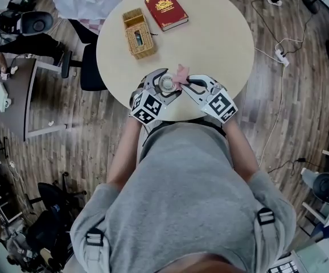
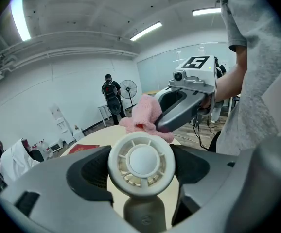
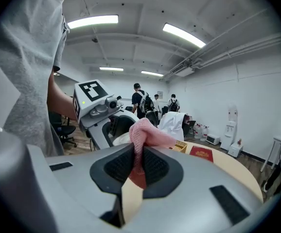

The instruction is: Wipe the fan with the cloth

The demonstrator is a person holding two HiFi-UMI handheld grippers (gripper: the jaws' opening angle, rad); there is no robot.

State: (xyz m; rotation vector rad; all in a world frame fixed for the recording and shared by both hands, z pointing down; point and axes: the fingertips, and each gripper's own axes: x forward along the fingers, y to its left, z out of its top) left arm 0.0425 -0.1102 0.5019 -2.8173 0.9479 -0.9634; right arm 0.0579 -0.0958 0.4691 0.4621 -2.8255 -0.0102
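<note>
Clamping the white fan (image 2: 141, 162), the left gripper (image 2: 140, 181) hung over the table's (image 1: 210, 44) near edge; the right gripper (image 3: 135, 166) (jaws pinched on the pink cloth (image 3: 148, 135)) held it just beside the fan.

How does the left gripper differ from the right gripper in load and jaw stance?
The left gripper holds a small white fan; the right gripper holds a pink cloth. The left gripper's jaws stand wide, either side of the fan's round head; the right gripper's are nearly together, pinching a thin fold. Both are over the near edge of the round table, tips facing each other.
</note>
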